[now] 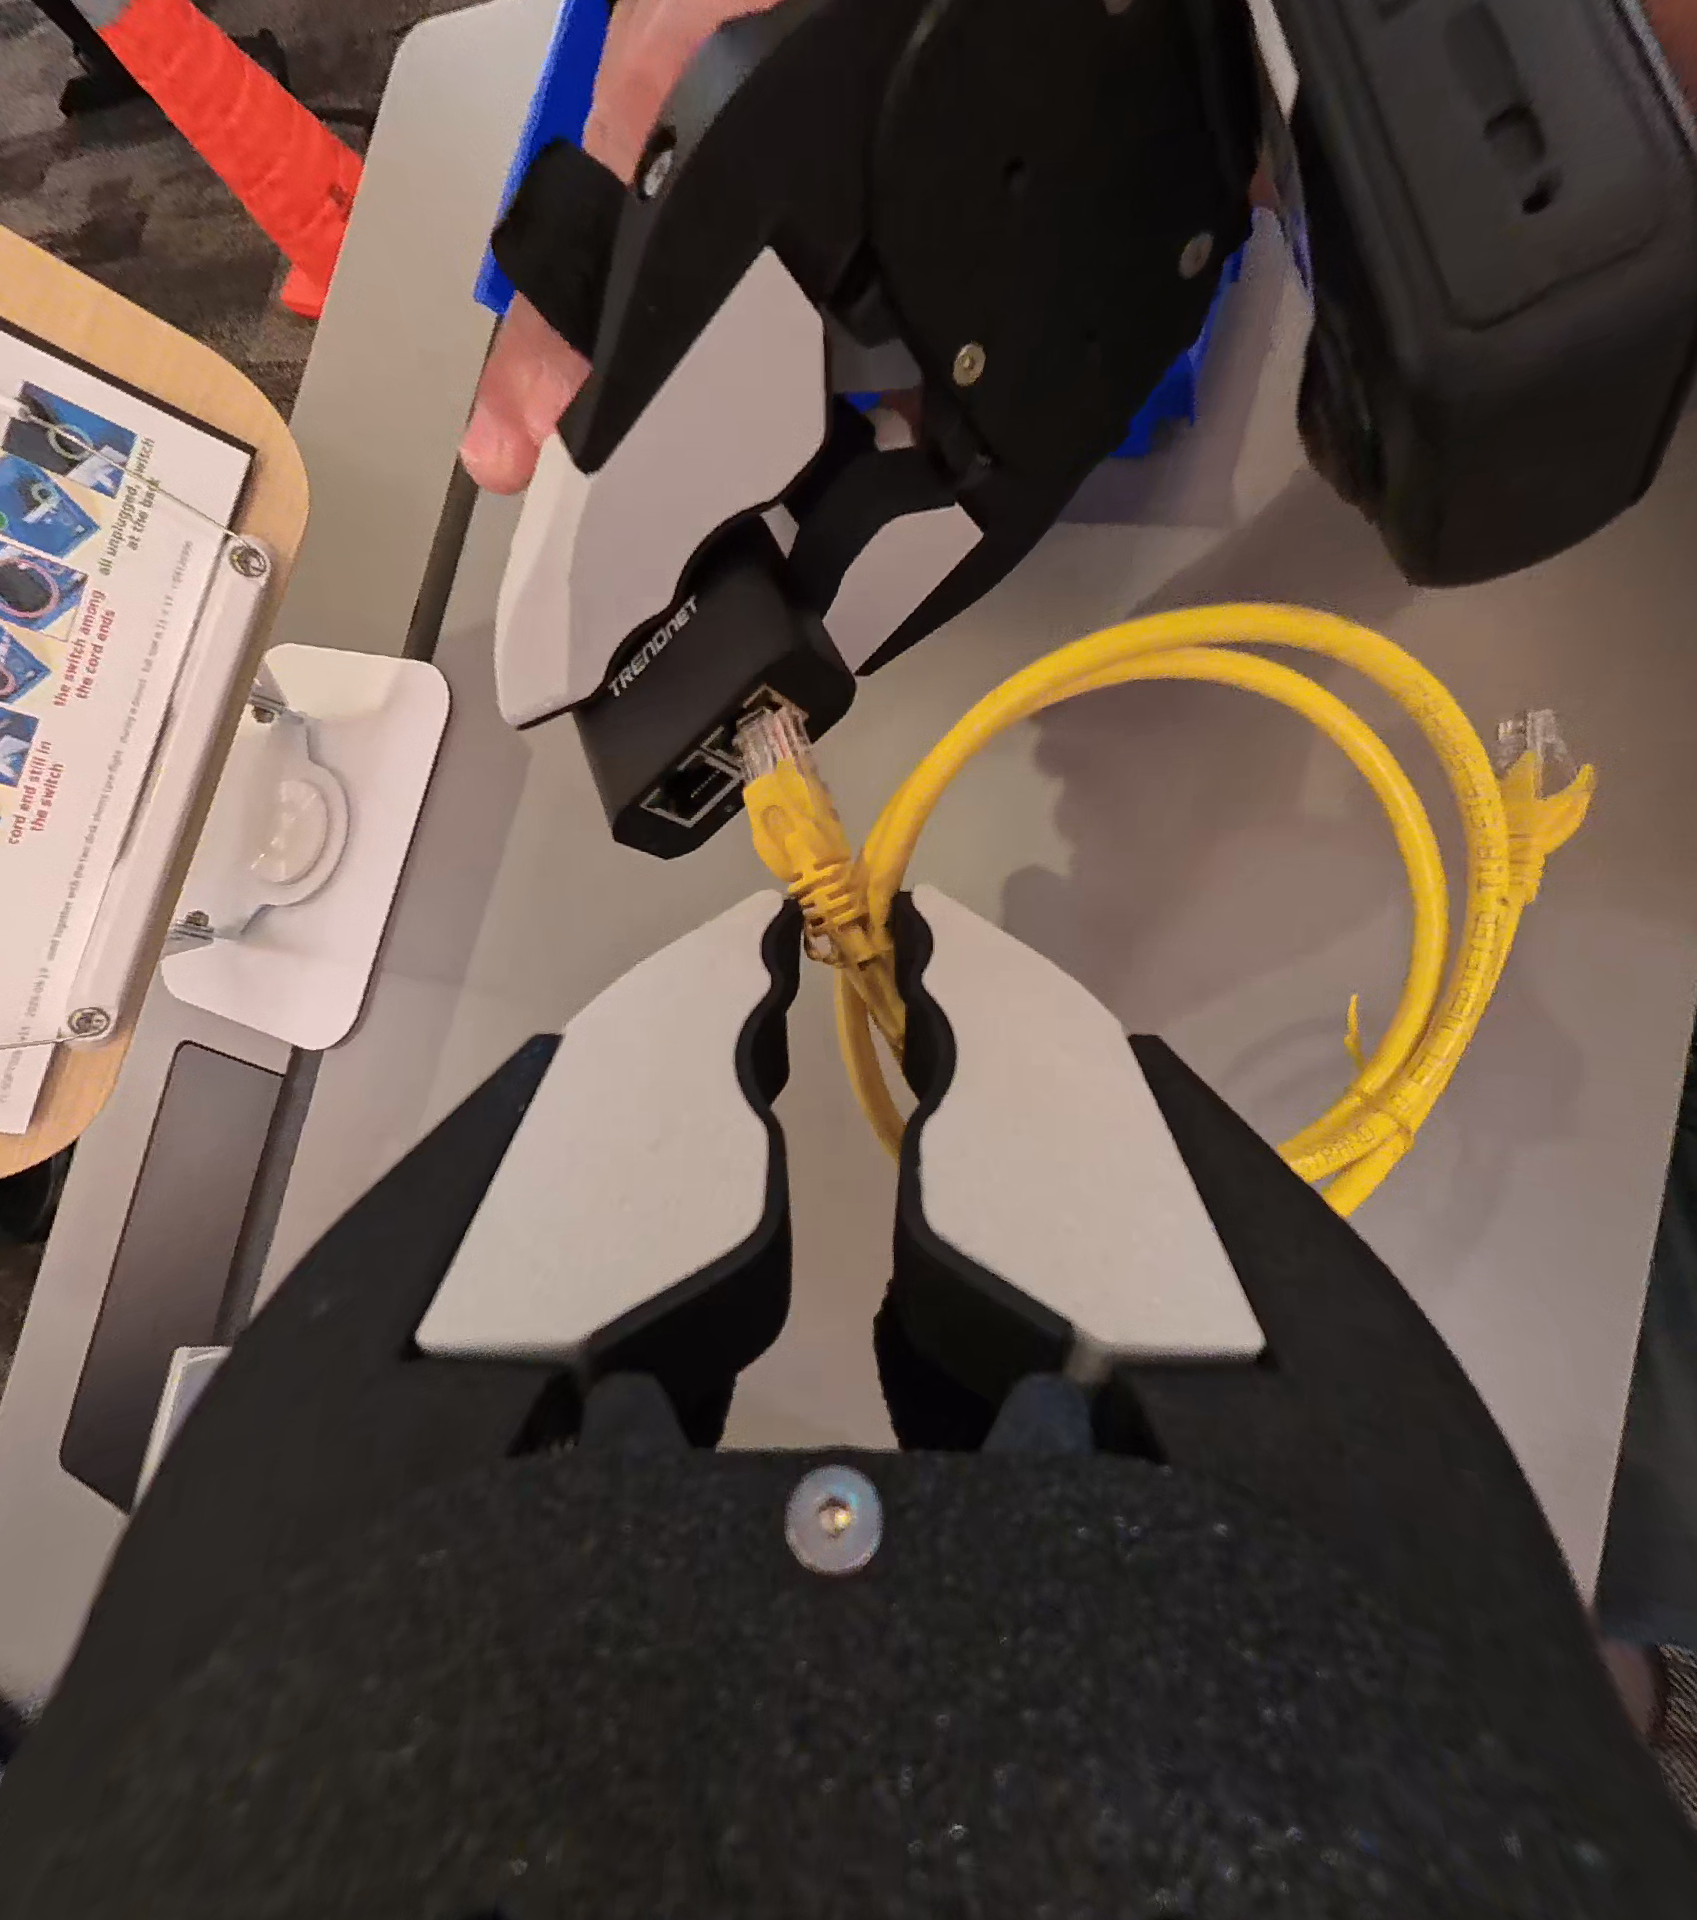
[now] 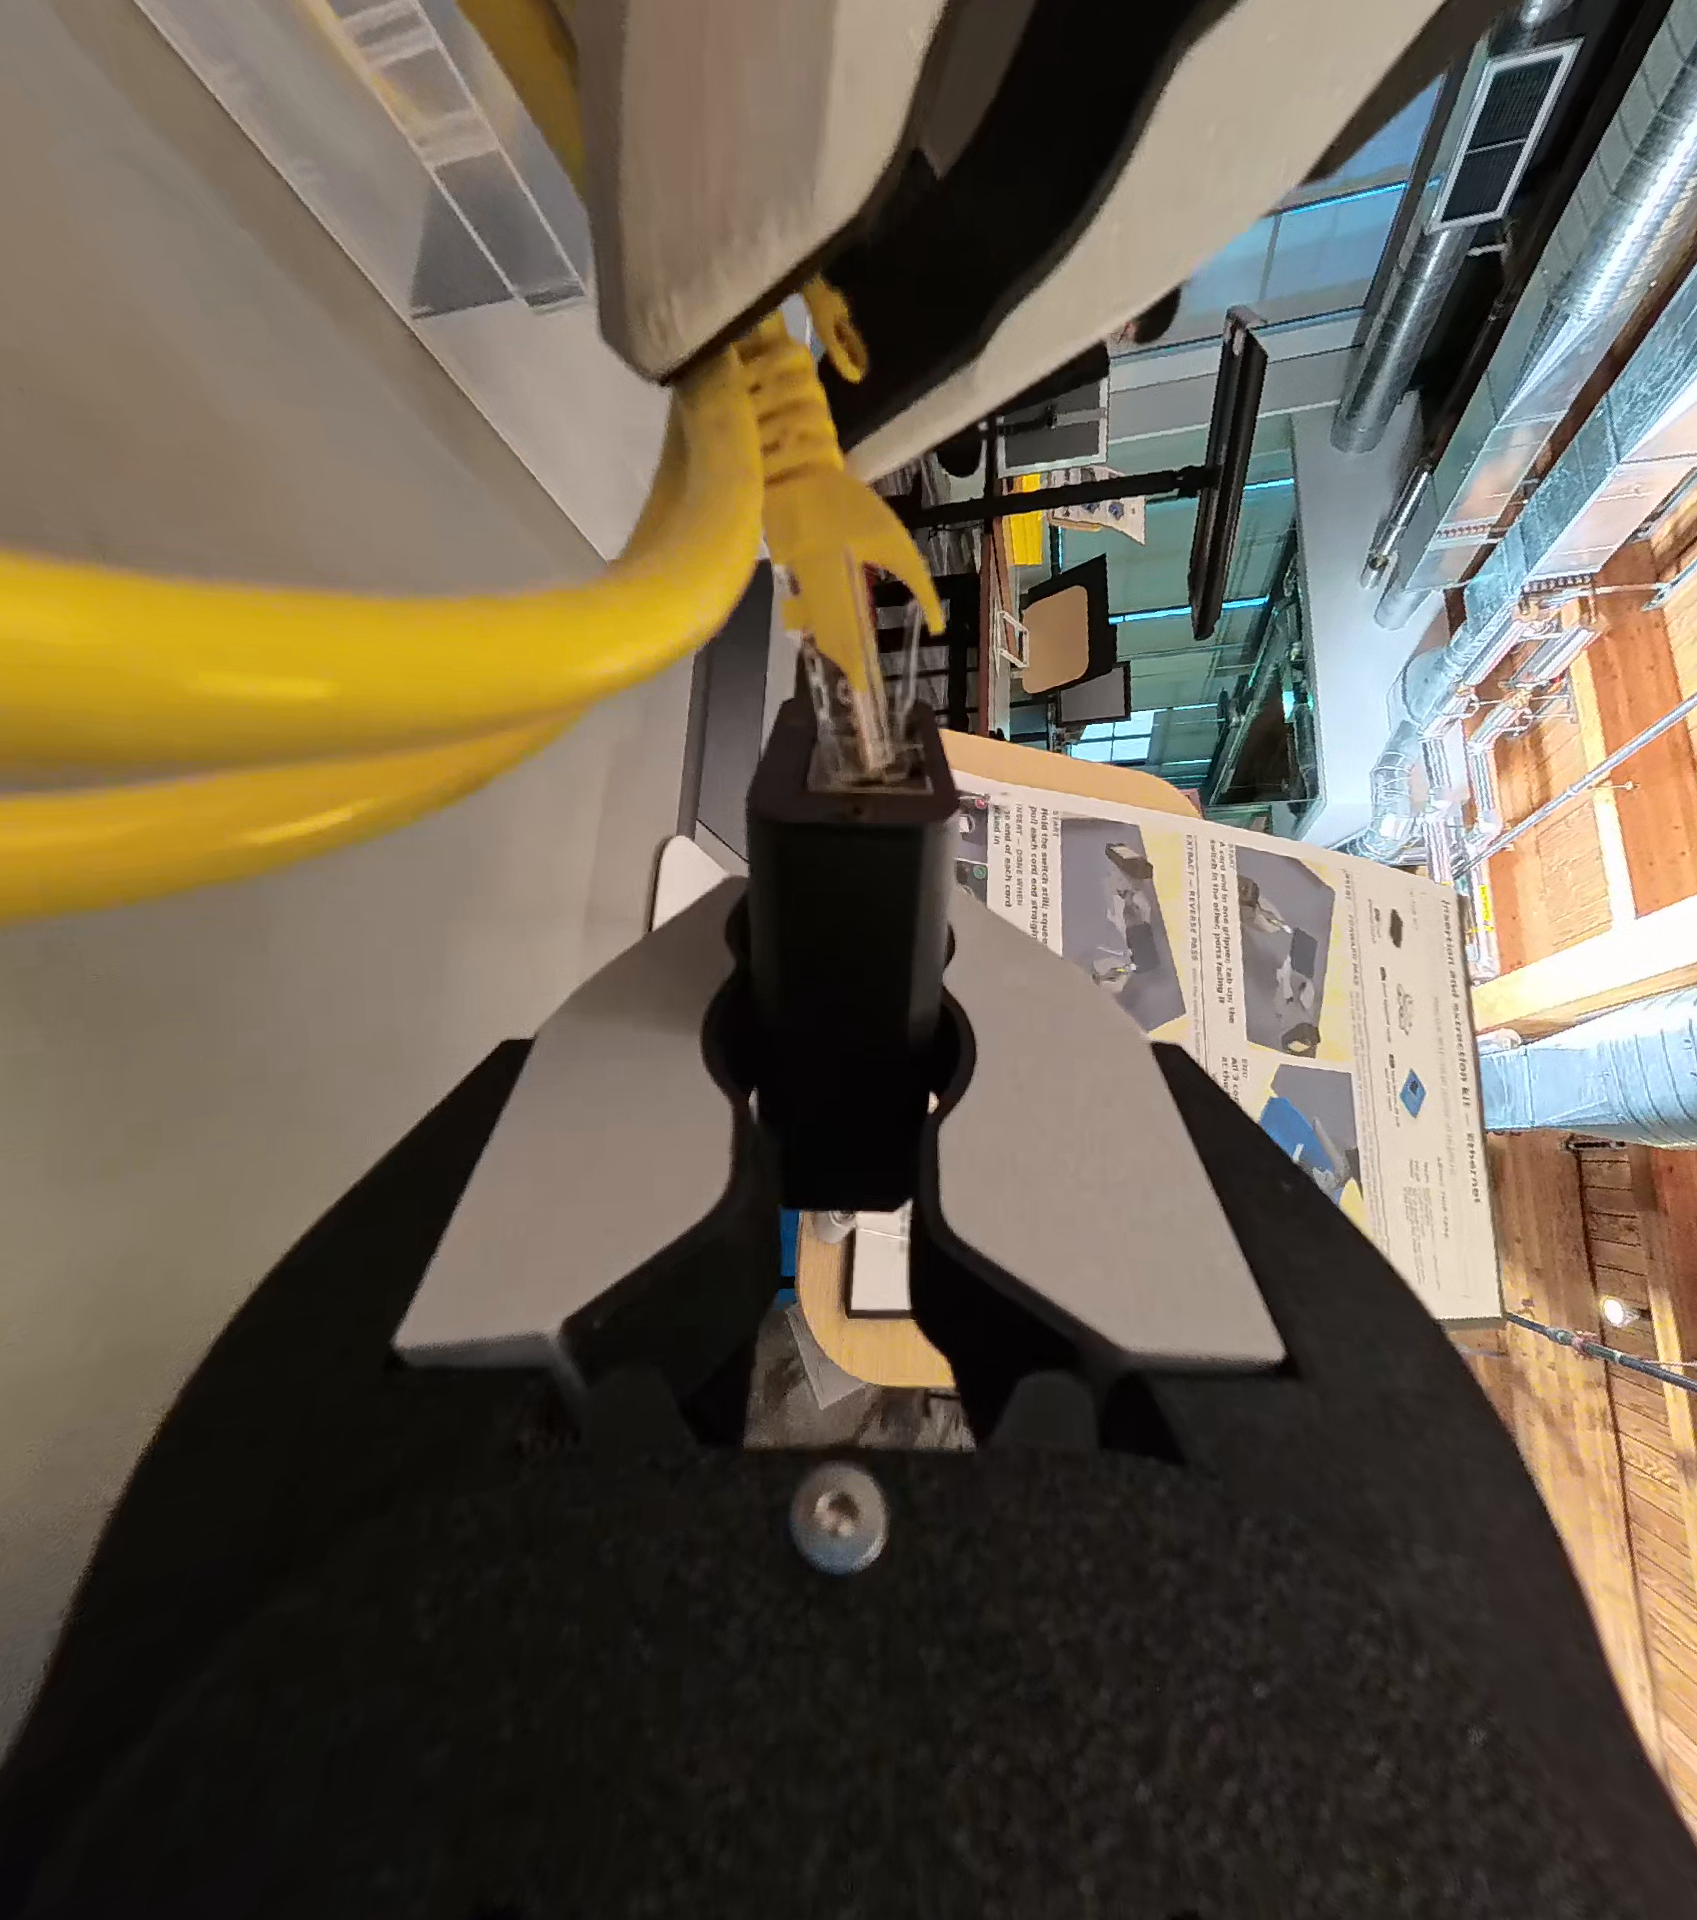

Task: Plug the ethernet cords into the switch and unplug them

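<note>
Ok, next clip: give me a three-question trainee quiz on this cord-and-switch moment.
1. True or false: the left gripper is clamped on the yellow cord just behind its plug.
2. What does the right gripper hold? A) a blue bin B) the black switch C) a loose plug
3. Where is the cord's other plug?

Key
1. True: the cord's boot sits between the closed jaws.
2. B: both jaws press the switch's sides.
3. Lying free on the grey table, at the far side of the cord's coil.
</note>
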Tool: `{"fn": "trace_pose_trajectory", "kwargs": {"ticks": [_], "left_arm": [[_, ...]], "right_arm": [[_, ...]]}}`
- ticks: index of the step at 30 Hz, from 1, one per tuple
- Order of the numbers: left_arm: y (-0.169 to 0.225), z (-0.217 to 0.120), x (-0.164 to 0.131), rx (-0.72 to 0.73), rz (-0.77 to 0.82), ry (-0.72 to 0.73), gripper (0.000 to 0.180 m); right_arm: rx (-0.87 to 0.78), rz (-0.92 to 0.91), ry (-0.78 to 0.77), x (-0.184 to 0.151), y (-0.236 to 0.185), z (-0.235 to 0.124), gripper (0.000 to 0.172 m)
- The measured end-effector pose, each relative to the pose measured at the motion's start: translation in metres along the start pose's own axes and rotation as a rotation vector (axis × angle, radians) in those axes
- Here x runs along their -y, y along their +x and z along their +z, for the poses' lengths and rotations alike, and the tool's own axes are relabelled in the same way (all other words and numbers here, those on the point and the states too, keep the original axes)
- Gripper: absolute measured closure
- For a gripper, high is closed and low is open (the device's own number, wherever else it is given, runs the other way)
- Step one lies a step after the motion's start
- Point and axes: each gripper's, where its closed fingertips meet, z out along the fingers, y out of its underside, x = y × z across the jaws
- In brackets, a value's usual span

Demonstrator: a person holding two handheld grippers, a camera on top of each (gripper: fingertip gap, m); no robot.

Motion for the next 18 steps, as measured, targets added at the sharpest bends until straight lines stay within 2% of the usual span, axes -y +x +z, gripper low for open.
{"fn": "trace_pose_trajectory", "kwargs": {"ticks": [9,18], "left_arm": [[0.0,0.005,-0.007,-0.034,-0.041,-0.037,0.164],[0.006,0.015,-0.022,-0.067,-0.04,-0.142,0.164]], "right_arm": [[-0.006,-0.081,-0.066,-0.005,-0.005,0.003,0.147],[0.002,-0.135,-0.082,-0.001,-0.013,0.007,0.147]]}}
